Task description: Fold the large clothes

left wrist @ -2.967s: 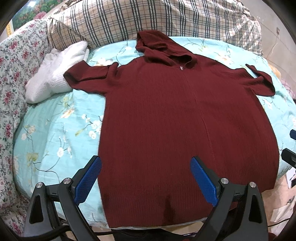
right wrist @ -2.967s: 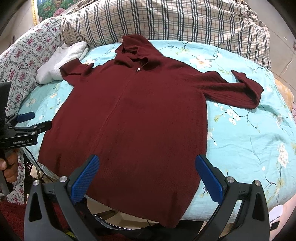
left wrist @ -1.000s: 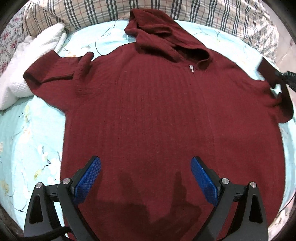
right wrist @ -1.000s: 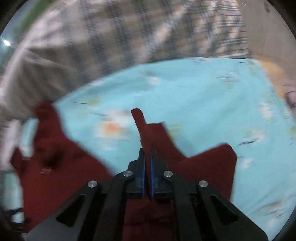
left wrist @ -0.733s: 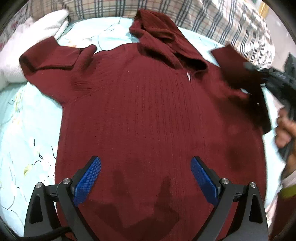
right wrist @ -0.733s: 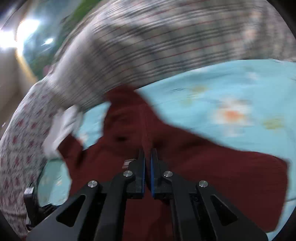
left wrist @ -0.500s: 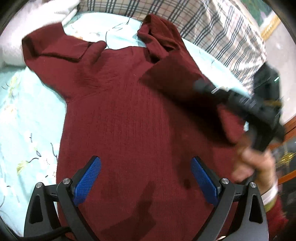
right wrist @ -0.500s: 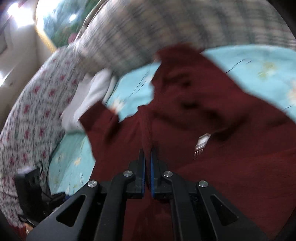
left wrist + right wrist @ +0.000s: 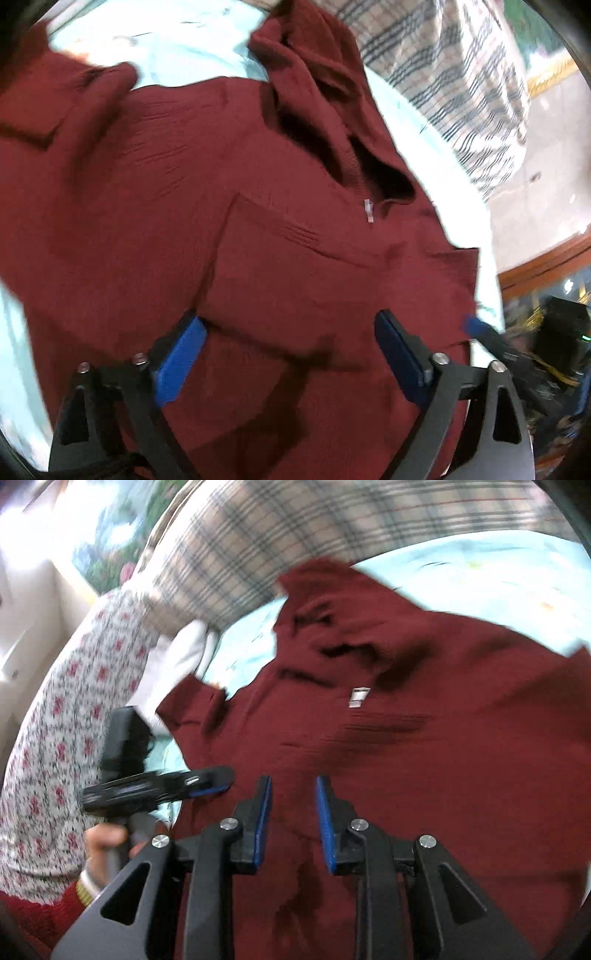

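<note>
A dark red hooded sweater [image 9: 147,206] lies front up on the bed, hood [image 9: 317,74] toward the pillows. Its right sleeve [image 9: 295,273] is folded across the chest, cuff near my left gripper. My left gripper [image 9: 288,354] is open and empty just above the sweater's middle. My right gripper [image 9: 291,819] is open with a narrow gap and holds nothing, low over the sweater [image 9: 424,768]. The left sleeve [image 9: 192,705] still lies spread out to the side. The left gripper also shows in the right wrist view [image 9: 207,786].
The bed has a light blue floral sheet [image 9: 498,565]. A plaid pillow [image 9: 295,542] and a floral cushion [image 9: 55,738] line its far side. A white towel [image 9: 181,657] lies by the left sleeve. Wooden furniture [image 9: 546,262] stands beyond the bed's right edge.
My right gripper carried the right sleeve across the chest, laid it down and opened, letting it go. My left gripper moved up over the sweater and turned toward the right side.
</note>
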The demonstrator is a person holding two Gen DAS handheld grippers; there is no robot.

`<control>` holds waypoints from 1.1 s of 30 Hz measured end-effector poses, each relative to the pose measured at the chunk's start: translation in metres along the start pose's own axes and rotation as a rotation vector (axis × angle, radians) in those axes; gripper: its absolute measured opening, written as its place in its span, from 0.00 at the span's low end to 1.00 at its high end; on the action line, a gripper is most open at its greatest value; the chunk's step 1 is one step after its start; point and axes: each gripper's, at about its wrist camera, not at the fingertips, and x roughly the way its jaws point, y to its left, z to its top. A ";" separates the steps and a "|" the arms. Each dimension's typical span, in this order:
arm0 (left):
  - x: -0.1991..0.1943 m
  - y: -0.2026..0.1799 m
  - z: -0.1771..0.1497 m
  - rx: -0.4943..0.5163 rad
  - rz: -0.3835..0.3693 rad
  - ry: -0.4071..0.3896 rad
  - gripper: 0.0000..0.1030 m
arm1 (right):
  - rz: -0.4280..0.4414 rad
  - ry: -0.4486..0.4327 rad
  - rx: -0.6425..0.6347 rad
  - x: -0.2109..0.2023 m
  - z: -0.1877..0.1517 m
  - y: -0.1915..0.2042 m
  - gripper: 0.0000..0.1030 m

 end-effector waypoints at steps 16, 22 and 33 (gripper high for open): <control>-0.059 0.036 0.015 0.020 0.226 -0.321 0.05 | -0.308 -0.193 0.170 -0.099 0.016 -0.086 0.30; -0.052 0.040 0.010 0.009 0.233 -0.335 0.05 | -0.319 -0.096 0.196 -0.055 0.037 -0.120 0.59; -0.046 0.021 0.006 0.070 0.226 -0.325 0.06 | -0.359 -0.008 0.204 -0.027 0.050 -0.147 0.06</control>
